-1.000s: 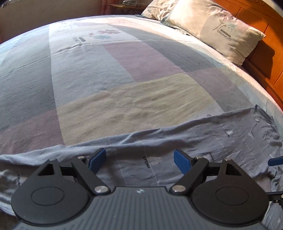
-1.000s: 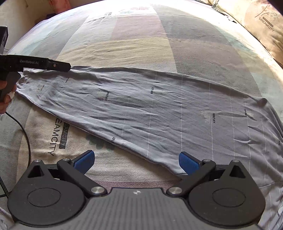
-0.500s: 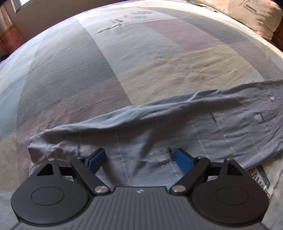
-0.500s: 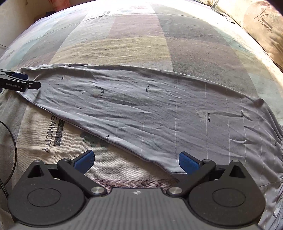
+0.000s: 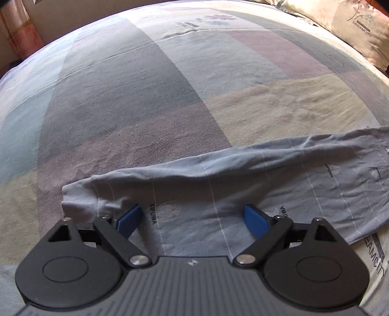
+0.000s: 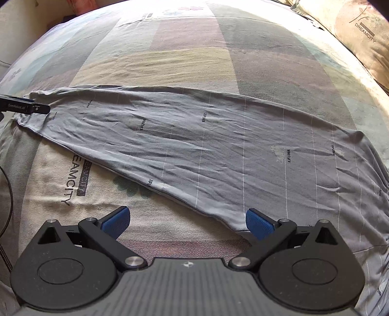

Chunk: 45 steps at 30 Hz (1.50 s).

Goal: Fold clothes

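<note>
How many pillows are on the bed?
1 for sure: a cream pillow at the far right, by the head of the bed. More cream fabric behind it at the frame's top edge may be a second pillow, mostly cut off.

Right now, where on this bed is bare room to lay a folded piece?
Free: the patchwork bedspread beyond the grey striped garment, up to the cream pillows. Crowded: the near edge, where the garment lies.

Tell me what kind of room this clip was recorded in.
Most likely a bedroom. A wide bed with a patchwork-coloured sheet fills both views, a pillow lies at its far end, and a grey garment is spread flat on the bed for folding.
</note>
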{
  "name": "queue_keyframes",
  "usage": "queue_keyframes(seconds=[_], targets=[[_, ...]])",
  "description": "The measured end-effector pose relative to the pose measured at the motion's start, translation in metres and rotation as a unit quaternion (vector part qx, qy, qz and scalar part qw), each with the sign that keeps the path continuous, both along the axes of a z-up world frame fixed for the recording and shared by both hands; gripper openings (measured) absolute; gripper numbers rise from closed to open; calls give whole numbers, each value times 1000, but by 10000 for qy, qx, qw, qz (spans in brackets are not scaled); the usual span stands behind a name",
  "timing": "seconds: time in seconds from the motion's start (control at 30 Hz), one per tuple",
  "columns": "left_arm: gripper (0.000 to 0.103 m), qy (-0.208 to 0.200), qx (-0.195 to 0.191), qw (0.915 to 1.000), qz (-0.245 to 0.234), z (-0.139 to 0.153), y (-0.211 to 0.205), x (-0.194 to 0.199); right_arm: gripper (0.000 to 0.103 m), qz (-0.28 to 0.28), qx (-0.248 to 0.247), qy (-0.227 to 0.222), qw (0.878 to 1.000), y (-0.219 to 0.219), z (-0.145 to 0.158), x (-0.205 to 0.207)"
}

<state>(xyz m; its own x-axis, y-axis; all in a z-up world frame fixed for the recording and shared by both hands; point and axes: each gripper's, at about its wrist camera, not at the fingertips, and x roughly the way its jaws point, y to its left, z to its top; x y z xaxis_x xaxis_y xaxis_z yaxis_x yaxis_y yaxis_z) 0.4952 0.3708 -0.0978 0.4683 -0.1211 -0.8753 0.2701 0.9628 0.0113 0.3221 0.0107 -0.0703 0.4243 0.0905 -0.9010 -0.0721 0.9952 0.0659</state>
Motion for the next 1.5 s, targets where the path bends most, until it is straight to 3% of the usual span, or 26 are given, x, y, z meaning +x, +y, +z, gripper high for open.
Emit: queue_keyframes(seconds=[0.13, 0.23, 0.27, 0.4, 0.53, 0.73, 0.87, 0.97, 1.07, 1.27, 1.37, 1.43, 1.5], targets=[[93, 120, 24, 9998, 153, 2, 25, -20, 103, 123, -85, -141, 9998, 0, 7, 0], [89, 342, 414, 9986, -15, 12, 7, -17, 103, -76, -32, -55, 10000, -7, 2, 3], [89, 340, 295, 9990, -57, 17, -1, -14, 103, -147, 7, -33, 9999, -9, 0, 3], [91, 83, -835, 9961, -280, 37, -39, -1, 103, -181, 112, 34, 9998, -6, -3, 3], [91, 146, -1924, 9810, -224, 37, -74, 14, 103, 161, 66, -9, 9998, 8, 1, 2], [91, 415, -2388, 9692, -440, 22, -120, 19, 103, 163, 142, -17, 9998, 10, 0, 5], [91, 544, -2206, 9726, -500, 9, -130, 22, 103, 95, 179, 30, 9998, 9, -2, 5], [91, 523, -2230, 9729, -330, 7, -114, 25, 103, 81, 159, 29, 9998, 7, -3, 4], [91, 429, -1975, 9793, -121, 11, -87, 28, 103, 17, 137, 53, 9999, 3, -6, 5], [91, 210, -1211, 9913, 470, 12, -16, 29, 103, -165, 218, 117, 9996, -6, -9, 8], [91, 31, -585, 9941, 909, 11, 13, 29, 103, -163, 226, 150, 9995, -7, -10, 10], [91, -48, -744, 9897, 1225, 15, 26, 27, 103, -160, 242, 167, 9994, -6, -11, 10], [91, -161, -940, 9886, 1166, 23, 23, 22, 103, -142, 264, 172, 9994, -5, -11, 10]])
